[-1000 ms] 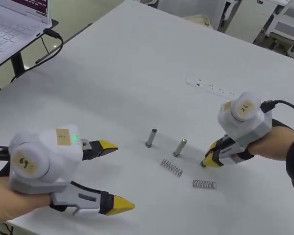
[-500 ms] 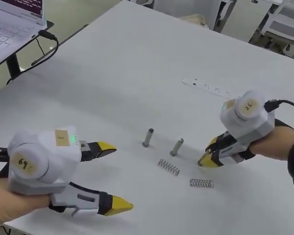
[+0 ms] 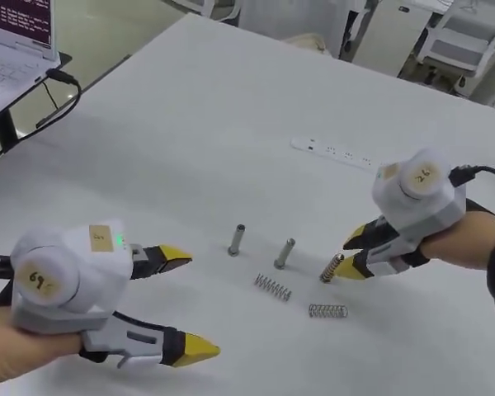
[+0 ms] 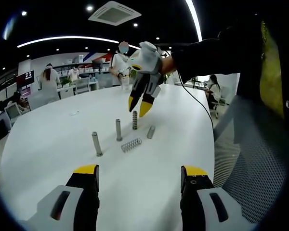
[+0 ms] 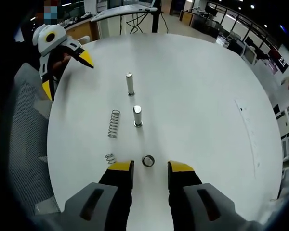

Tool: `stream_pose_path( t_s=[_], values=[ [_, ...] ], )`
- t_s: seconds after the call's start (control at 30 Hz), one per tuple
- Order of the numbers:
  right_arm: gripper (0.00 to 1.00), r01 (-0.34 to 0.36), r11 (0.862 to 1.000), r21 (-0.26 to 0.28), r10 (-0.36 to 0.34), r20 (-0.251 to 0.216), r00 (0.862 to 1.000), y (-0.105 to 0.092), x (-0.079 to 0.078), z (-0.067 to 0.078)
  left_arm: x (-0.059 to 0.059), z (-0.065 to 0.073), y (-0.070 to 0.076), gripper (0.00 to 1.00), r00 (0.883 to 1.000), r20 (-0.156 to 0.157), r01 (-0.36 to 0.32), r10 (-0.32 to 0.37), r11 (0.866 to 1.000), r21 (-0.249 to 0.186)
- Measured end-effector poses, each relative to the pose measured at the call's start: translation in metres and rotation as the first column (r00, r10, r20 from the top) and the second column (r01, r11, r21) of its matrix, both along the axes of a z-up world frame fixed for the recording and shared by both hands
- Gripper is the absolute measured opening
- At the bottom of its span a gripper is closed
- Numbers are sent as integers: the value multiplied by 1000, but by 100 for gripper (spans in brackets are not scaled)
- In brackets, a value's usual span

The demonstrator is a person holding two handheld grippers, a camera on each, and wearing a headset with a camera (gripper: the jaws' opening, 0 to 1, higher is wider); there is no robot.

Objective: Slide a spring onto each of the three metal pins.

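Observation:
Three metal pins stand in a row on the white table (image 3: 190, 140). The left pin (image 3: 236, 240) (image 4: 96, 143) (image 5: 130, 83) and the middle pin (image 3: 285, 253) (image 4: 118, 130) (image 5: 137, 116) are bare. A spring (image 3: 331, 268) (image 4: 134, 120) (image 5: 148, 160) sits around the right pin. Two loose springs lie flat, one (image 3: 272, 287) (image 5: 114, 123) near the middle pin, the other (image 3: 327, 311) (image 5: 109, 157) nearer me. My right gripper (image 3: 351, 256) (image 5: 150, 166) is open, its tips on either side of the sprung pin. My left gripper (image 3: 190, 304) (image 4: 140, 170) is open and holds nothing, left of the pins.
A white power strip (image 3: 338, 154) lies beyond the pins. A laptop (image 3: 12, 41) on a stand and its cable (image 3: 58, 91) are at the far left, off the table edge. Desks, chairs and people stand in the background.
My right gripper has opened and let go of the spring, which now stands on the right pin. My left gripper has held still. The head camera has shifted.

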State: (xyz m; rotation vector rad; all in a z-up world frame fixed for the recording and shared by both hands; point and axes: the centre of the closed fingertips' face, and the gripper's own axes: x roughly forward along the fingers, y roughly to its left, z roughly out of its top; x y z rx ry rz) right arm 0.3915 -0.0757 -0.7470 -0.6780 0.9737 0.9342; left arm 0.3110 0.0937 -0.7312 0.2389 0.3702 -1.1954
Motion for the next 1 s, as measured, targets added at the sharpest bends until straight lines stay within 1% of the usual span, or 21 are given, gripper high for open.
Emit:
stream_pose_path(
  t_s=[0.07, 0.2, 0.33, 0.5, 0.6, 0.7, 0.83, 1.0],
  values=[
    [26, 4, 1000, 5, -4, 8, 1000, -1, -1, 4, -1, 1, -3, 64, 1000, 3, 9, -9, 1000, 1],
    [26, 10, 1000, 8, -10, 24, 1000, -4, -5, 11, -6, 2, -11, 64, 999, 4, 39, -39, 999, 5],
    [27, 12, 1000, 14, -13, 46, 999, -7, -12, 21, -9, 3, -21, 63, 998, 1, 64, -64, 998, 8],
    [27, 18, 1000, 24, -19, 74, 997, -10, -17, 31, -10, 9, -31, 63, 995, 5, 97, -97, 995, 5],
    [27, 24, 999, 34, -27, 78, 997, -12, -22, 34, -9, 11, -35, 62, 994, 7, 106, -106, 994, 7],
    [26, 25, 999, 36, -28, 71, 997, -14, -29, 31, -9, 14, -36, 61, 994, 10, 111, -111, 994, 2],
    [27, 24, 999, 32, -26, 48, 999, -18, -40, 22, -12, 16, -37, 61, 993, 12, 119, -119, 993, 8],
    [26, 10, 999, 32, -11, 23, 1000, -16, -52, 11, -15, 18, -36, 61, 993, 15, 118, -118, 993, 12]
  ],
)
